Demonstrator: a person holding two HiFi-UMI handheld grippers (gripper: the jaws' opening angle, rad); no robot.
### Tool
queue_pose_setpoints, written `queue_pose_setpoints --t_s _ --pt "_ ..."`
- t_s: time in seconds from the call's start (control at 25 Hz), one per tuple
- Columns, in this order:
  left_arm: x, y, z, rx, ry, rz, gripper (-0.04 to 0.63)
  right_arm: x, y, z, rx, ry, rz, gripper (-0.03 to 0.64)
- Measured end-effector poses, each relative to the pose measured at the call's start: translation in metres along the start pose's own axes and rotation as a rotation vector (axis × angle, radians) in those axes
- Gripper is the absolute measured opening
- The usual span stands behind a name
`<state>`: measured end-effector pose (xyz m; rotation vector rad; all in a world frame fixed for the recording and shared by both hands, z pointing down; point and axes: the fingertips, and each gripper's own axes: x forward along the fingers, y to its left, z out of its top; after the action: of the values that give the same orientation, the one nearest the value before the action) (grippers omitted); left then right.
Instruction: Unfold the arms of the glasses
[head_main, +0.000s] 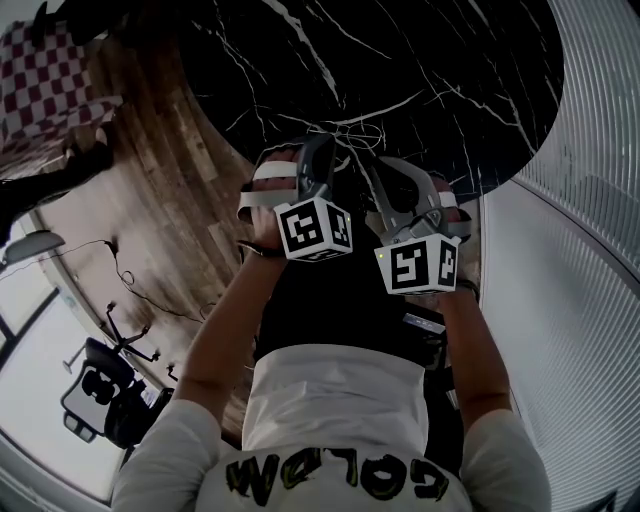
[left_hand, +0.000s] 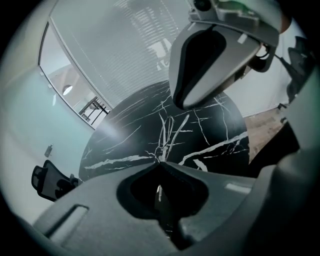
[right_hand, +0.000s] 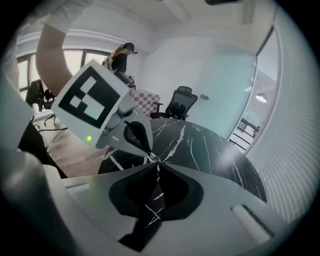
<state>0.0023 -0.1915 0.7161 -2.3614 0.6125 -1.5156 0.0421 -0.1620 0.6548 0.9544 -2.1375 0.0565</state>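
Observation:
The glasses (head_main: 352, 132) are thin wire-rimmed ones, faint against the black marble table (head_main: 450, 80) just beyond the two gripper tips. My left gripper (head_main: 324, 148) is shut. In the left gripper view (left_hand: 161, 162) a thin bright sliver, seemingly a glasses arm, sits pinched between its pads. My right gripper (head_main: 386, 166) is shut too, close beside the left. In the right gripper view (right_hand: 156, 161) fine wire runs through its closed jaws, and the left gripper's tip (right_hand: 149, 156) meets it at the same spot. Most of the glasses are hidden by the grippers.
The round table (right_hand: 215, 150) reaches out ahead, its near edge under my hands. A wall of blinds (head_main: 590, 250) stands to the right. Office chairs (head_main: 100, 385) (right_hand: 180, 102) stand on the wooden floor. A person (right_hand: 121, 57) is far back by a checked cloth (head_main: 45, 80).

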Motion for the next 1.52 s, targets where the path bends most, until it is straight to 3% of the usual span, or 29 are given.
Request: queue_pose_setpoints --t_s 0.08,0.32,0.56,1.52 --pt "-0.002 0.002 0.002 0.001 0.010 -0.011 0.002 0.004 0.004 -0.004 -0.064 0.038 0.007 0.038" --pt "-0.004 0.004 0.004 -0.006 0.026 -0.041 0.002 0.010 0.003 -0.018 -0.175 0.109 -0.028 0.057" --pt "-0.009 0.000 0.006 -0.041 0.018 -0.082 0.002 0.019 0.010 -0.029 -0.267 0.145 -0.040 0.029" --pt "-0.020 0.013 0.013 -0.374 -0.041 -0.200 0.002 0.008 0.035 -0.050 -0.216 0.162 -0.003 0.014"
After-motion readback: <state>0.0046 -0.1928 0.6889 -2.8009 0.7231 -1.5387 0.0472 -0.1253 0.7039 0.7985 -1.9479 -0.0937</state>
